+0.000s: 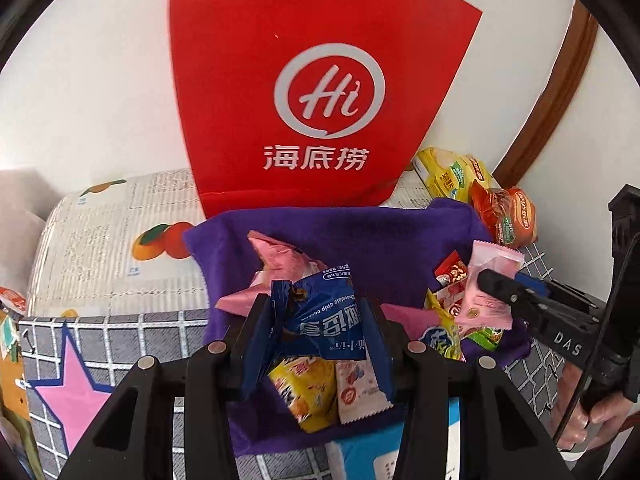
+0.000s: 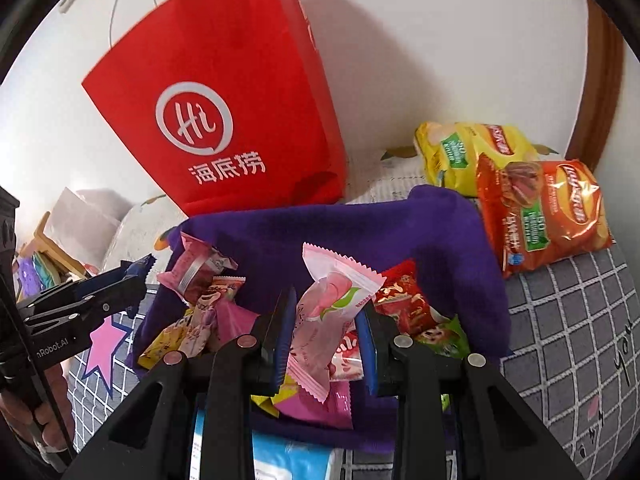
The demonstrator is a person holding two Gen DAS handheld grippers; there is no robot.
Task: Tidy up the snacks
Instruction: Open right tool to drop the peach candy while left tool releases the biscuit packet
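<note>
A blue cookie packet [image 1: 320,312] is pinched in the left tool [image 1: 316,320], above the purple felt bin [image 1: 360,232] full of small snacks. The right tool [image 2: 324,328] is pressed onto a pink peach packet [image 2: 328,304] over the same bin. Behind the bin stands a red paper bag [image 2: 224,92]; yellow [image 2: 460,152] and orange chip bags [image 2: 548,212] lie beside it on the grid-patterned cloth [image 2: 568,320]
</note>
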